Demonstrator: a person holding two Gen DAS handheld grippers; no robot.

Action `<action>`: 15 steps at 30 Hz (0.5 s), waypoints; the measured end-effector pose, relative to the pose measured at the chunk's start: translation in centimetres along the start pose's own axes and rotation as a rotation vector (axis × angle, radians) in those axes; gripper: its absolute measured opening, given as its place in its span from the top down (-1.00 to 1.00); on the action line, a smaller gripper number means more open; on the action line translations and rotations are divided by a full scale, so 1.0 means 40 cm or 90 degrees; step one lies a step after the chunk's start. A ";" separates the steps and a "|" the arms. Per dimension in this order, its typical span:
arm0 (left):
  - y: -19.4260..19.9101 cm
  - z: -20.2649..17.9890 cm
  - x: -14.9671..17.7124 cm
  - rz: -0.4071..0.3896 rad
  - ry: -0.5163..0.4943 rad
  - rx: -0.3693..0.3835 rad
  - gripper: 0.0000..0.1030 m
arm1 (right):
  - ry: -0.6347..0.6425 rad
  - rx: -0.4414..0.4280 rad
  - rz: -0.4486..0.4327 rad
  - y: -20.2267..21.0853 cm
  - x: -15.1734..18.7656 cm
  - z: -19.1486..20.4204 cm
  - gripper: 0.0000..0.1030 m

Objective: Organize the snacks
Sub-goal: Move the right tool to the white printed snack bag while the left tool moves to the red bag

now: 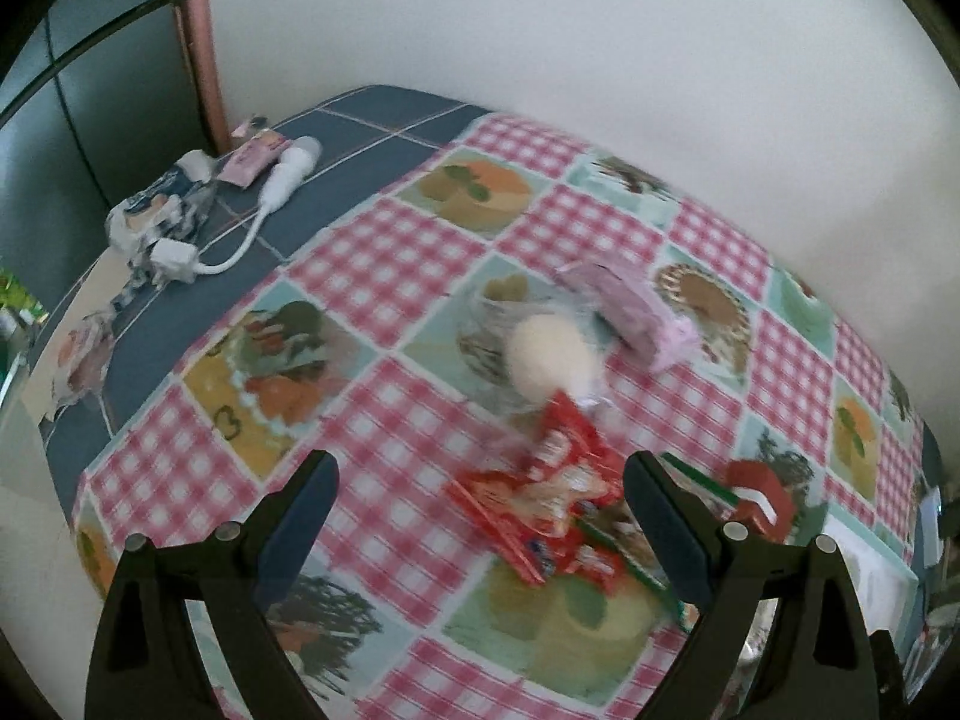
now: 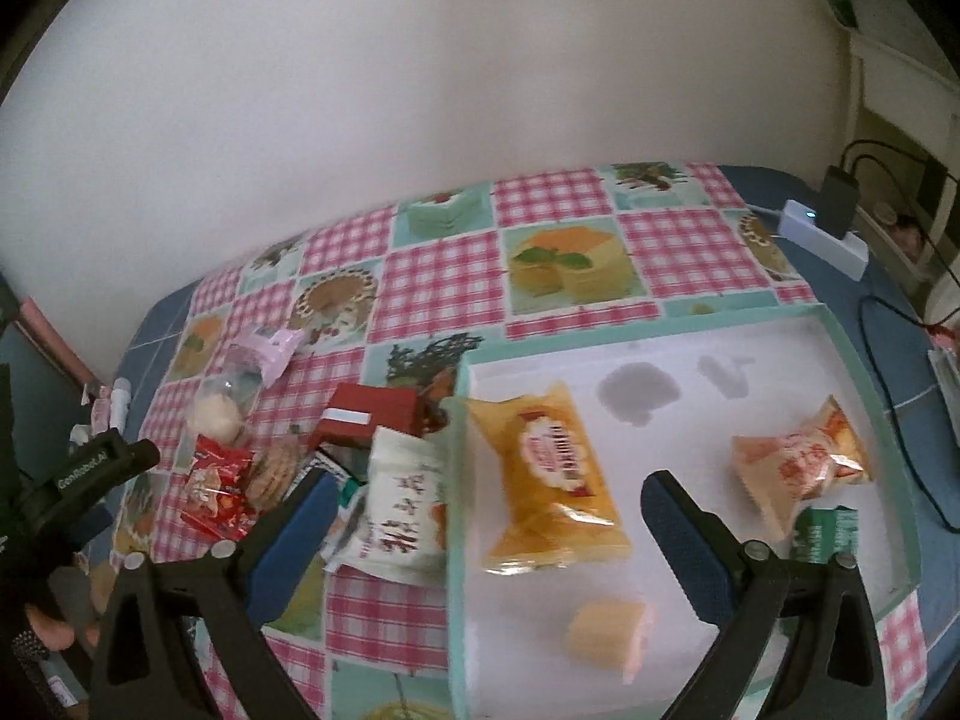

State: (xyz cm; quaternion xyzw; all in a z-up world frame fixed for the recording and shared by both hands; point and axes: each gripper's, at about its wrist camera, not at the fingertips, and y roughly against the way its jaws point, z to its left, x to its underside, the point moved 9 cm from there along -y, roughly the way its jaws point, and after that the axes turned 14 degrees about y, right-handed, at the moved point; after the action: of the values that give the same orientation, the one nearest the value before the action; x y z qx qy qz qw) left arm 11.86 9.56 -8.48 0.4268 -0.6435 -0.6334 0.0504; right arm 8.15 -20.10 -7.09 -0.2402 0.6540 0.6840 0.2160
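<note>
My left gripper [image 1: 480, 498] is open and empty above the checked tablecloth, just short of a pile of red snack packets [image 1: 552, 510]. Beyond them lie a clear-wrapped round white cake [image 1: 549, 363] and a pink packet [image 1: 630, 312]. My right gripper [image 2: 486, 516] is open and empty over the left part of a white tray with a teal rim [image 2: 660, 336]. In the tray lie a yellow packet [image 2: 552, 468], an orange packet [image 2: 798, 468], a green packet [image 2: 822, 534] and a small yellow cake [image 2: 606, 636]. A white packet [image 2: 402, 516] rests against the tray's left rim.
A red box [image 2: 372, 414] and more snacks [image 2: 219, 480] lie left of the tray. A white power strip [image 2: 822, 234] with a plug and black cables sits at the back right. A white charger with cable [image 1: 282, 186] and crumpled wrappers [image 1: 156, 210] lie at the far left.
</note>
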 end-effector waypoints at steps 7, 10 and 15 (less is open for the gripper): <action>-0.036 0.073 -0.043 0.023 0.026 -0.027 -0.86 | 0.004 -0.021 0.020 -0.048 -0.014 0.074 -0.79; -0.053 0.086 -0.052 0.035 0.024 -0.029 -0.86 | 0.016 -0.020 0.033 -0.073 -0.014 0.105 -0.77; -0.081 0.088 -0.053 0.063 0.012 -0.021 -0.86 | 0.030 -0.001 0.082 -0.129 0.011 0.135 -0.50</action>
State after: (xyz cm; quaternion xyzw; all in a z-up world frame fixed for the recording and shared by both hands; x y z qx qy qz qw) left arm 12.65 14.13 -10.94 0.3997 -0.6529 -0.6364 0.0947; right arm 10.71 -14.46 -11.30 -0.2137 0.6726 0.6911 0.1558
